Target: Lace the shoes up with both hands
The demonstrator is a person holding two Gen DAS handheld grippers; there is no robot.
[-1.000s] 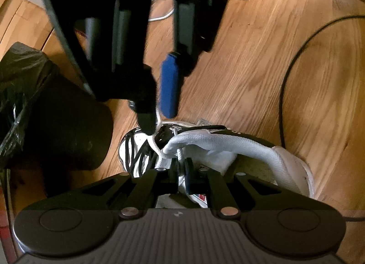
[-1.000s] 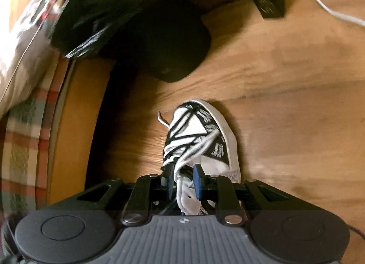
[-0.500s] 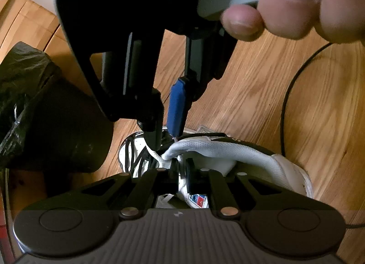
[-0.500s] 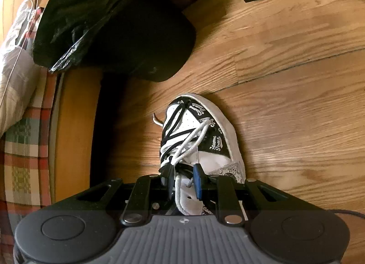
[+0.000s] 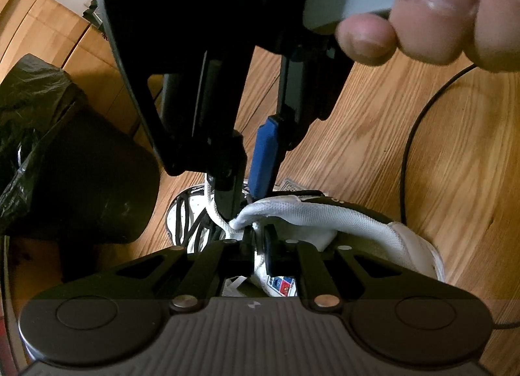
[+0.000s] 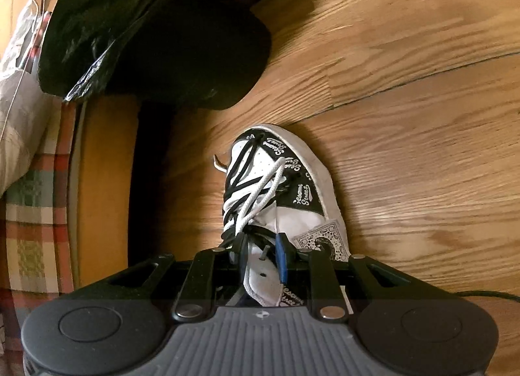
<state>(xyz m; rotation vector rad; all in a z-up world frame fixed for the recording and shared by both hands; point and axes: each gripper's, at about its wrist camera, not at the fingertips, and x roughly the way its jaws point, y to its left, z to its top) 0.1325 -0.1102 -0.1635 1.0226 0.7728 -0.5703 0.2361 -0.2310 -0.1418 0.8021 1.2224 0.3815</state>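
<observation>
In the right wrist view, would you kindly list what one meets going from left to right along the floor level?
Plaid cloth → wooden furniture panel → black and white shoe → bare wooden floor.

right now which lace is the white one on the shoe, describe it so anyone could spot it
On the wooden floor, below the black bin bag, lies a black-and-white sneaker. Over its tongue, among thin black laces, runs the white lace: thicker, braided, the only pale cord.
</observation>
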